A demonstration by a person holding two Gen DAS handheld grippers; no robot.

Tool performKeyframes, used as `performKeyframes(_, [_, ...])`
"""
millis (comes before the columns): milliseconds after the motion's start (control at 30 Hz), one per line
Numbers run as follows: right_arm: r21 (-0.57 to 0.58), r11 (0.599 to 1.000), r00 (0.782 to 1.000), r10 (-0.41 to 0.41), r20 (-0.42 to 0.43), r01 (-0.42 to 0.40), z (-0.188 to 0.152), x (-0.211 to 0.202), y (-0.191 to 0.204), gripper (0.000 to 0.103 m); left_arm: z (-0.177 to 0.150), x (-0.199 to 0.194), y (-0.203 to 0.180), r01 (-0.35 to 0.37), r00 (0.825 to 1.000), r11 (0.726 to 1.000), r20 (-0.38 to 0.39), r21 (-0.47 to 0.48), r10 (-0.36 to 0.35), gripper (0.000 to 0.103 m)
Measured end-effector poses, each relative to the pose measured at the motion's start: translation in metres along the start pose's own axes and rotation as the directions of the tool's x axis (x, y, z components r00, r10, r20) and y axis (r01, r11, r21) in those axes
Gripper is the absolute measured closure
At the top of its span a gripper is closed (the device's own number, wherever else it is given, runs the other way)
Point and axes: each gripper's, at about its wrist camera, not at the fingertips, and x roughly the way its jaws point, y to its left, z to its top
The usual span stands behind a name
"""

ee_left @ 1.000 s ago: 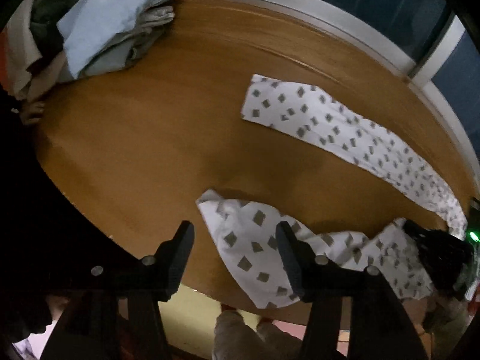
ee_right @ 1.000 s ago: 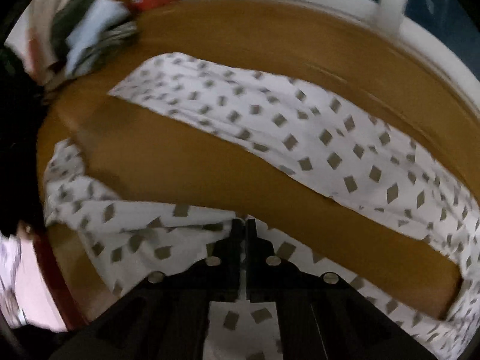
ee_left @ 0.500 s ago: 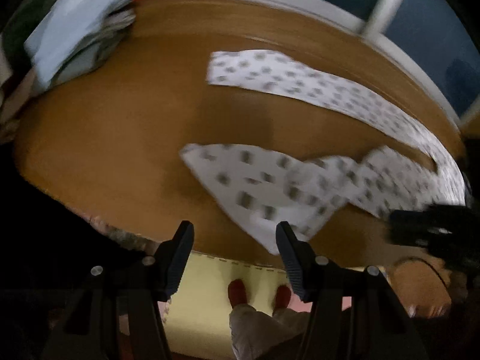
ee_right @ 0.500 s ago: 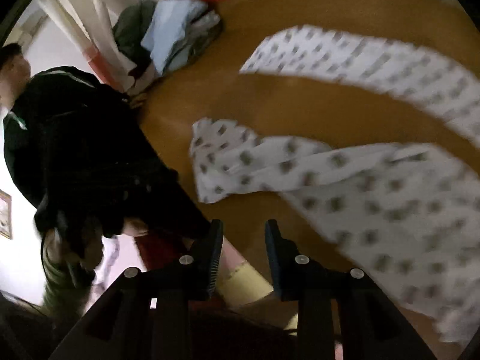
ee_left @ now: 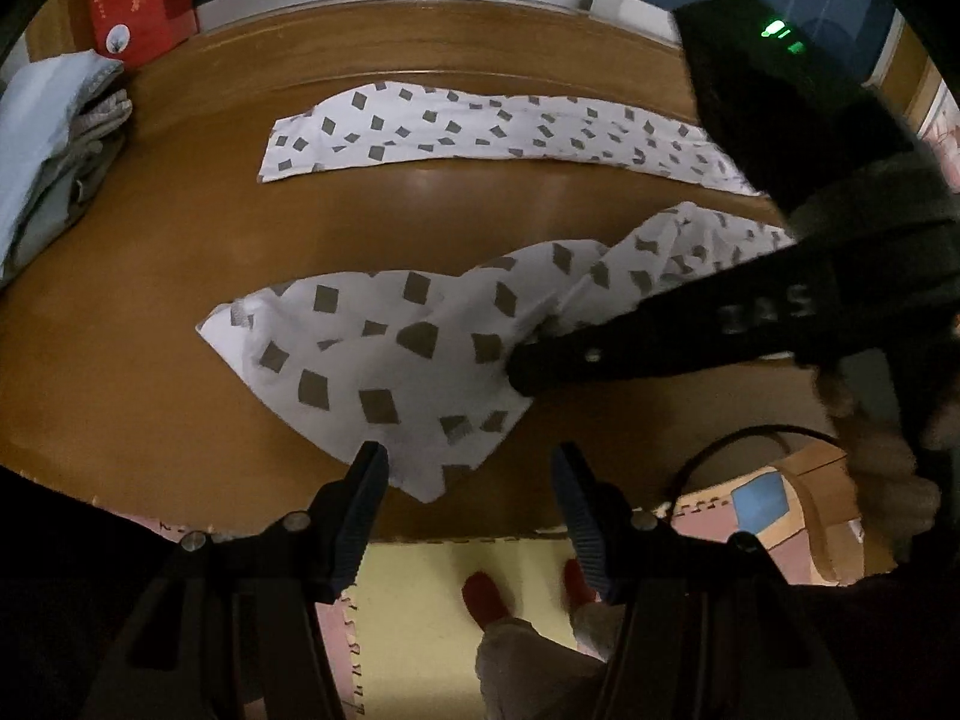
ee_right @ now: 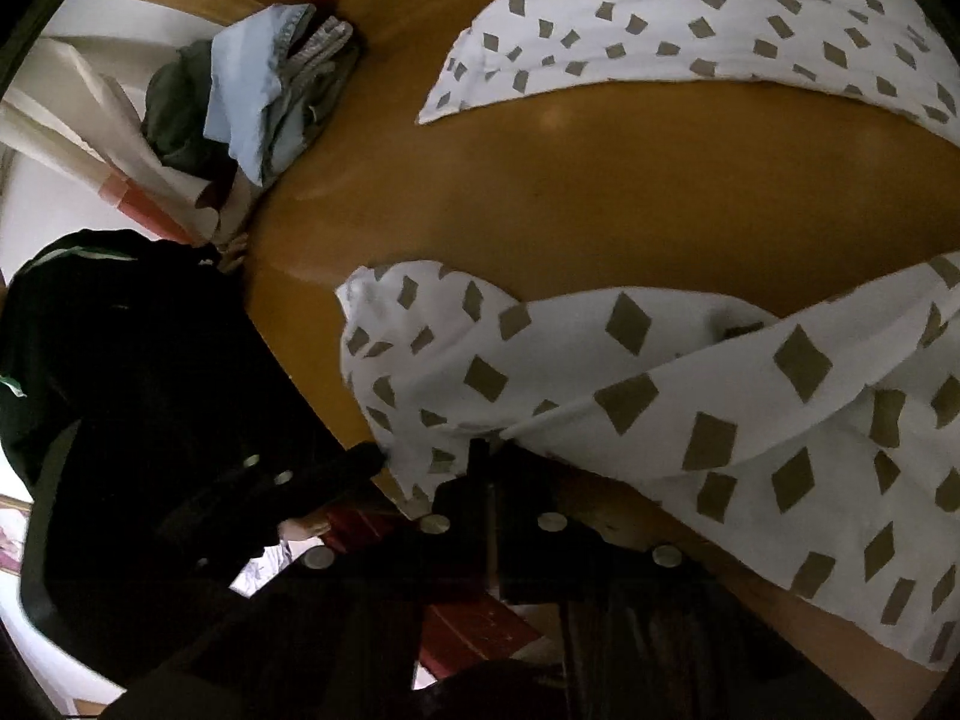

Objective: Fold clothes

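Left tongs [ee_left: 468, 474]: spread wide, empty, hovering over the near edge of the worktop just short of the cloth's hanging corner.
Right tongs [ee_right: 489, 456]: pressed together, pinching the near edge of the patterned garment; in the left view they reach in from the right [ee_left: 528, 369].
Patterned garment [ee_left: 420, 354]: white with grey diamonds, lying on the worktop; the near part is bunched and lifted at the pinch, the far strip lies flat.
Worktop [ee_left: 180, 276]: brown wood.
Folded clothes [ee_left: 48, 138]: stacked at the far left.
Red box [ee_left: 141, 0]: far left corner, by the window.
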Motion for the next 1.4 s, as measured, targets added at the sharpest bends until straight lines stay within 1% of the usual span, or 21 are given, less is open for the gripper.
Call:
performKeyframes(167, [-0.054,0.991,0.992,0.126,0.027,-0.124,0.002,-0.025,0.022,0.100,0.002,0.000,0.008,-0.051,0.997,0.999,0.052,0.003,0.051,0.049])
performKeyframes(200, [-0.075,0.988,0.990,0.135,0.031,-0.132,0.003,-0.031,0.028,0.100,0.004,-0.004,0.011,-0.059,0.996,0.998,0.066,-0.001,0.059,0.050])
performKeyframes(233, [-0.096,0.986,0.989,0.143,0.035,-0.140,0.004,-0.036,0.034,0.100,0.005,-0.007,0.015,-0.066,0.995,0.998,0.080,-0.005,0.067,0.056])
performKeyframes(267, [-0.116,0.982,0.988,0.152,0.039,-0.146,0.005,-0.042,0.039,0.100,0.007,-0.011,0.018,-0.074,0.993,0.997,0.094,-0.009,0.075,0.072])
performKeyframes(300, [-0.133,0.980,0.987,0.156,0.043,-0.149,0.007,-0.047,0.043,0.100,0.008,-0.015,0.021,-0.082,0.991,0.997,0.107,-0.013,0.083,0.078])
performKeyframes(400, [-0.179,0.973,0.985,0.161,0.063,-0.147,0.016,-0.058,0.052,0.100,0.022,-0.032,0.037,-0.110,0.982,0.993,0.148,-0.035,0.114,0.078])
performKeyframes(467, [-0.179,0.977,0.986,0.133,0.096,-0.114,0.032,-0.060,0.048,0.100,0.036,-0.041,0.049,-0.132,0.976,0.990,0.166,-0.046,0.138,0.078])
performKeyframes(533, [-0.169,0.984,0.988,0.083,0.131,-0.060,0.053,-0.054,0.041,0.099,0.048,-0.039,0.055,-0.132,0.978,0.990,0.158,-0.052,0.139,0.078])
performKeyframes(600, [-0.120,0.992,0.988,-0.020,0.155,0.039,0.074,-0.040,0.029,0.094,0.059,-0.037,0.060,-0.132,0.979,0.990,0.151,-0.057,0.139,0.075])
performKeyframes(700, [-0.026,0.983,0.967,-0.177,0.182,0.184,0.095,-0.029,0.007,0.091,0.076,-0.033,0.069,-0.132,0.980,0.989,0.140,-0.066,0.140,0.074])
performKeyframes(733, [-0.021,0.984,0.962,-0.168,0.217,0.177,0.088,-0.038,0.004,0.090,0.082,-0.032,0.072,-0.132,0.981,0.989,0.136,-0.069,0.141,0.074])
performKeyframes(800, [-0.015,0.986,0.946,-0.154,0.286,0.165,0.073,-0.056,0.000,0.087,0.093,-0.030,0.077,-0.132,0.982,0.988,0.128,-0.074,0.141,0.069])
performKeyframes(867, [-0.029,0.978,0.929,-0.185,0.321,0.205,0.052,-0.069,0.000,0.083,0.104,-0.026,0.082,-0.132,0.983,0.988,0.120,-0.077,0.140,0.066])
performKeyframes(967, [-0.093,0.957,0.925,-0.236,0.298,0.275,0.020,-0.066,0.004,0.083,0.117,-0.008,0.078,-0.128,0.986,0.990,0.099,-0.056,0.133,0.066])
performKeyframes(1000, [-0.114,0.948,0.922,-0.254,0.290,0.297,0.010,-0.063,0.006,0.083,0.125,-0.001,0.076,-0.148,0.984,0.988,0.099,-0.037,0.151,0.066])
performKeyframes(1067, [-0.151,0.927,0.920,-0.298,0.256,0.342,-0.003,-0.048,0.008,0.083,0.139,0.018,0.076,-0.250,0.964,0.968,0.090,-0.005,0.250,0.062])
performKeyframes(1133, [-0.164,0.919,0.922,-0.321,0.217,0.359,-0.011,-0.033,0.003,0.083,0.154,0.041,0.088,-0.352,0.935,0.936,0.033,-0.028,0.352,0.062])
performKeyframes(1200, [-0.169,0.919,0.924,-0.321,0.207,0.357,-0.016,-0.027,-0.002,0.083,0.162,0.050,0.103,-0.336,0.942,0.939,-0.013,-0.070,0.336,0.062])
performKeyframes(1267, [-0.177,0.915,0.921,-0.322,0.218,0.362,-0.020,-0.027,-0.004,0.083,0.161,0.039,0.107,-0.303,0.953,0.949,-0.007,-0.084,0.303,0.062])
performKeyframes(1333, [-0.166,0.922,0.925,-0.313,0.217,0.351,-0.019,-0.029,-0.007,0.083,0.160,0.029,0.111,-0.269,0.963,0.958,0.000,-0.097,0.271,0.061])
performKeyframes(1400, [-0.159,0.924,0.925,-0.311,0.216,0.348,-0.019,-0.030,-0.008,0.083,0.155,0.019,0.109,-0.218,0.976,0.971,0.008,-0.103,0.220,0.059])
